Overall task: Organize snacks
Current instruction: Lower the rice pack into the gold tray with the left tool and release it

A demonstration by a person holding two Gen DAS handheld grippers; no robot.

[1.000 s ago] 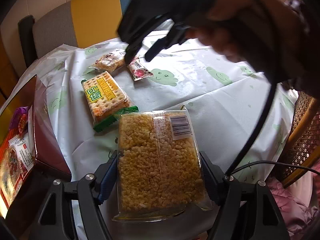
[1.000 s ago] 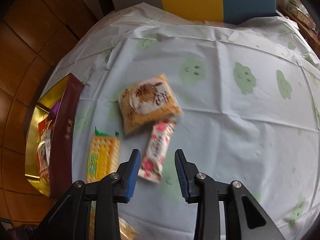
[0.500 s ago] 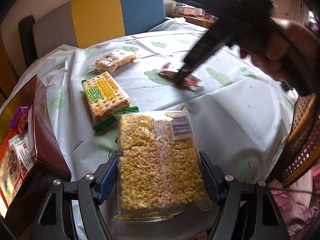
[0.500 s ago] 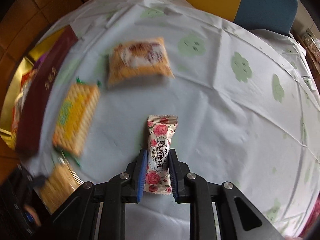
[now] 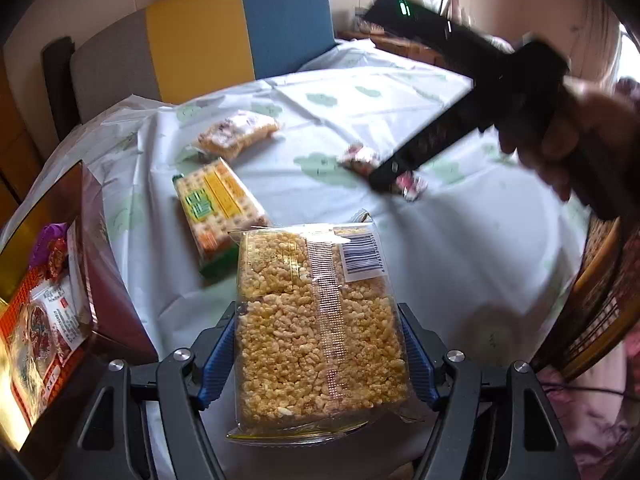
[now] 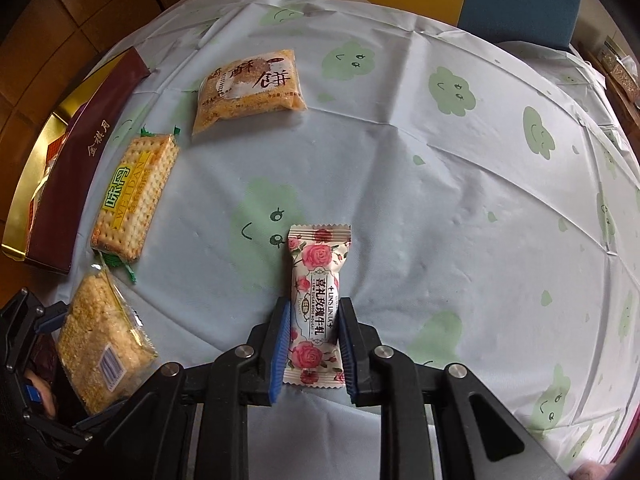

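Observation:
My left gripper (image 5: 318, 316) is shut on a clear pack of yellow puffed-rice cake (image 5: 316, 320), held above the table's near edge; the pack also shows in the right wrist view (image 6: 100, 340). My right gripper (image 6: 312, 312) is shut on a rose-printed nougat candy (image 6: 316, 296), lifted over the tablecloth; the candy shows in the left wrist view (image 5: 360, 158). A yellow cracker pack (image 6: 134, 192) and an orange pastry pack (image 6: 248, 88) lie on the table.
A dark red gift box (image 5: 96, 264) with gold lining and several snacks inside stands at the table's left edge (image 6: 80, 160). A chair with grey, yellow and blue back (image 5: 208, 40) is behind the table. A wicker chair (image 5: 600, 300) is at right.
My right gripper closed on the rose candy, lifted it and carried it rightwards. My left gripper kept its hold on the rice cake pack.

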